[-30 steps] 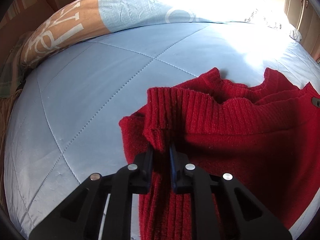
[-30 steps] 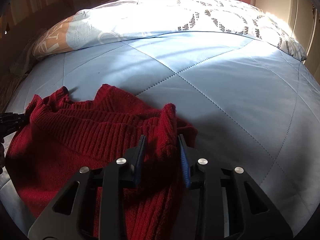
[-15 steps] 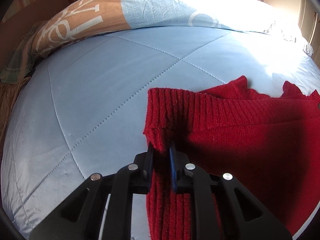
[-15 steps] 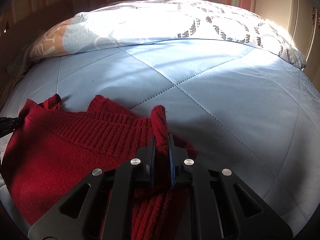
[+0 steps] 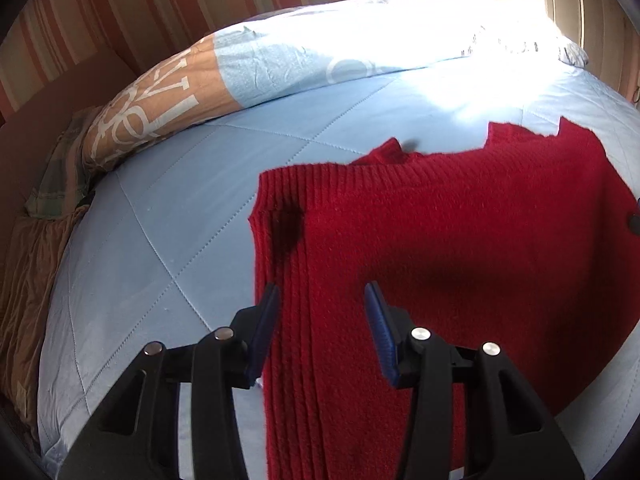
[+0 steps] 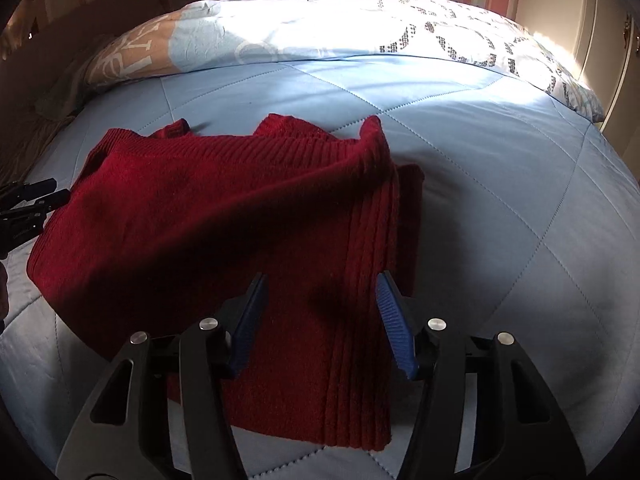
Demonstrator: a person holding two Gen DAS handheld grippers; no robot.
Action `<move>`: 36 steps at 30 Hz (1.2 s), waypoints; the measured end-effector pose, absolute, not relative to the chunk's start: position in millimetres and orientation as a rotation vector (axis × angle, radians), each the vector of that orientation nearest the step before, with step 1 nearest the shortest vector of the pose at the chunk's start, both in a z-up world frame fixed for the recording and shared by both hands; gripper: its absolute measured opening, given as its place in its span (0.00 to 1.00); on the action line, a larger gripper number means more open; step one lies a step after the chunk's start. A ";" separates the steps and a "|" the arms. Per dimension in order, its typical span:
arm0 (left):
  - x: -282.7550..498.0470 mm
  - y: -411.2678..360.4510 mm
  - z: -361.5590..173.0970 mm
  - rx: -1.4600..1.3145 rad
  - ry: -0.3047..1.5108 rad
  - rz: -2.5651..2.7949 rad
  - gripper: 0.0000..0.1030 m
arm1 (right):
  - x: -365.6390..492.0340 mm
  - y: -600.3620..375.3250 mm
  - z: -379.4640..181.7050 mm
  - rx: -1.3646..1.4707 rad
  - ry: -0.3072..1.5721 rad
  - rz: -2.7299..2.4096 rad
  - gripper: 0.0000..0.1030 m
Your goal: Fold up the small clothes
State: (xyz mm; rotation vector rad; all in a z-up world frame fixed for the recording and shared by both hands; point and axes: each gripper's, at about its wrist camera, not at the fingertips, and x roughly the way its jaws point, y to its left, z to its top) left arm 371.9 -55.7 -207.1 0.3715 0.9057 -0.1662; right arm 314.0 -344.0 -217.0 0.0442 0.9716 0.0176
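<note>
A pale blue quilted bedspread [image 5: 168,216] covers the bed and fills most of both wrist views; diagonal stitch lines cross it. Along its far edge lies a long pillow [image 6: 304,36] in light blue with a tan panel bearing white lettering, strongly sunlit on the right side. Behind it a wall with vertical red and cream stripes [image 5: 132,4]. At far left, beside the bed, rumpled brownish and plaid fabric [image 5: 44,184]; cream cabinet doors [image 6: 616,52] at far right. The red knit sweater [image 5: 460,248] lies on the bedspread, folded over on itself, ribbed band running along its far edge and ribbed strips down both side edges; one corner of the ribbing stands up in a small peak in the right wrist view. Nothing rests on the sweater. Left gripper [image 5: 322,334] points steeply down over the sweater's left ribbed strip; jaws opening, blue pads apart, cloth lying below and between them, not pinched. Right gripper [image 6: 320,316] likewise angled steeply down over the right ribbed strip; jaws opening, pads clear of the knit, nothing grasped. The left gripper's tips show at the left edge of the right wrist view, just beside the sweater's edge. Bare bedspread remains on all sides of the sweater, widest toward the pillow and to the right.
</note>
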 end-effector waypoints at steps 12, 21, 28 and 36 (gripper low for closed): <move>368.0 -49.1 -231.5 0.340 0.927 -0.142 0.46 | 300.6 -373.4 -208.2 0.185 0.886 -0.085 0.11; 367.3 -47.6 -228.4 0.329 0.924 -0.138 0.48 | 282.5 -386.1 -221.9 0.256 0.895 -0.087 0.29; 375.8 -66.8 -202.2 0.261 0.881 -0.177 0.59 | 322.0 -317.5 -191.5 0.099 0.768 0.055 0.52; 378.8 -47.8 -234.7 0.295 0.869 -0.150 0.61 | 352.9 -322.7 -241.7 0.014 0.847 0.008 0.34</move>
